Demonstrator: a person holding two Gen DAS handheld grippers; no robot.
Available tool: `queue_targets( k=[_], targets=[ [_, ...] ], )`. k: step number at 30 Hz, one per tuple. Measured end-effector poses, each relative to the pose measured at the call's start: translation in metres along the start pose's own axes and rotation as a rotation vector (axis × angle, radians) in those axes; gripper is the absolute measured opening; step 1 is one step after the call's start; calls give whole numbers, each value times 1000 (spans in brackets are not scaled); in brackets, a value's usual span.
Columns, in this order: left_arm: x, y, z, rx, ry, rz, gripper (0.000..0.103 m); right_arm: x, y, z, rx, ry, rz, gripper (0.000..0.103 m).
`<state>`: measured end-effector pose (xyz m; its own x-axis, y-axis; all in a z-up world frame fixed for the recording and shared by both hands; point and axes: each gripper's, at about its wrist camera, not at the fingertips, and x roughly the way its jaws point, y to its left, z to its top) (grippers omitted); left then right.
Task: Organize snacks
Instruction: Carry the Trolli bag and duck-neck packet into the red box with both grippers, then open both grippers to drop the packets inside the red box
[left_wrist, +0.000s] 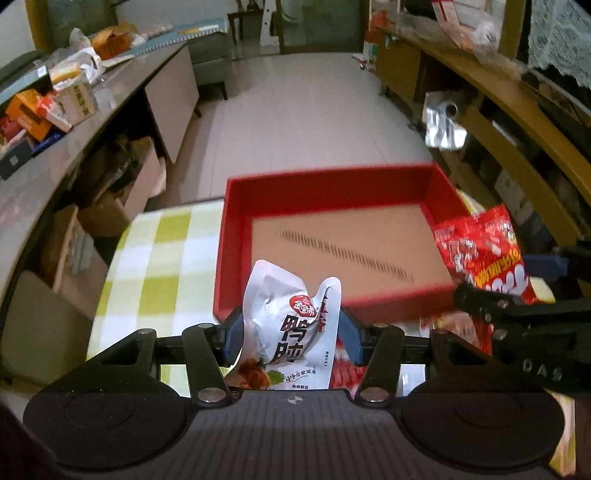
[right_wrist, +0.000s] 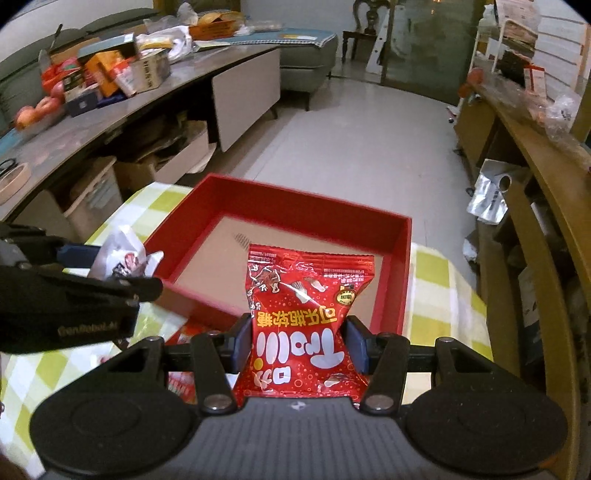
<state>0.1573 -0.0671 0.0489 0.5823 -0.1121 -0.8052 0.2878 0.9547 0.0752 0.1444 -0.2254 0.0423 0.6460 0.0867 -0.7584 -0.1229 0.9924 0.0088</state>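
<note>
While both packets hang short of it, the shallow red cardboard tray (right_wrist: 295, 225) lies straight ahead of each hand-held gripper.
My right hand-held gripper (right_wrist: 300, 345) pinches a glossy red candy packet (right_wrist: 310, 314) at its waist, long axis towards the tray; my left hand-held gripper (left_wrist: 291, 334), equally near, clamps a crumpled white foil pouch (left_wrist: 288, 317) above the green-checked bench (left_wrist: 162, 258).

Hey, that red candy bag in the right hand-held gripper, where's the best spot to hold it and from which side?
As it is gripped now: the right hand-held gripper pinches the red candy bag across its lower middle, pads on the two side edges, coming from the bottom end. The bag is flat and soft, so squeezing it edge to edge bunches it into a firm waist, leaving the top free to drop into the red box.
</note>
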Motion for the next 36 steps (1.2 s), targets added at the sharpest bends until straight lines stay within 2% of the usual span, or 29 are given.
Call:
queue_targets(
  k=[9,24,28,31,36],
  targets=[
    [24,-2,38,-12,-43,5,61,35,-7,30,16,-6,-16,60],
    [87,5,45,-14,44,31,63,101,-14,43,4,68,-44,60],
    [90,4,44,-6,50,49,68,107,-16,43,4,81,-44,60],
    [89,4,45,-5,40,70,78,108,-16,42,-5,79,-59,60],
    [85,6,46,-12,35,69,82,107,-15,43,-3,68,-61,61]
  ],
)
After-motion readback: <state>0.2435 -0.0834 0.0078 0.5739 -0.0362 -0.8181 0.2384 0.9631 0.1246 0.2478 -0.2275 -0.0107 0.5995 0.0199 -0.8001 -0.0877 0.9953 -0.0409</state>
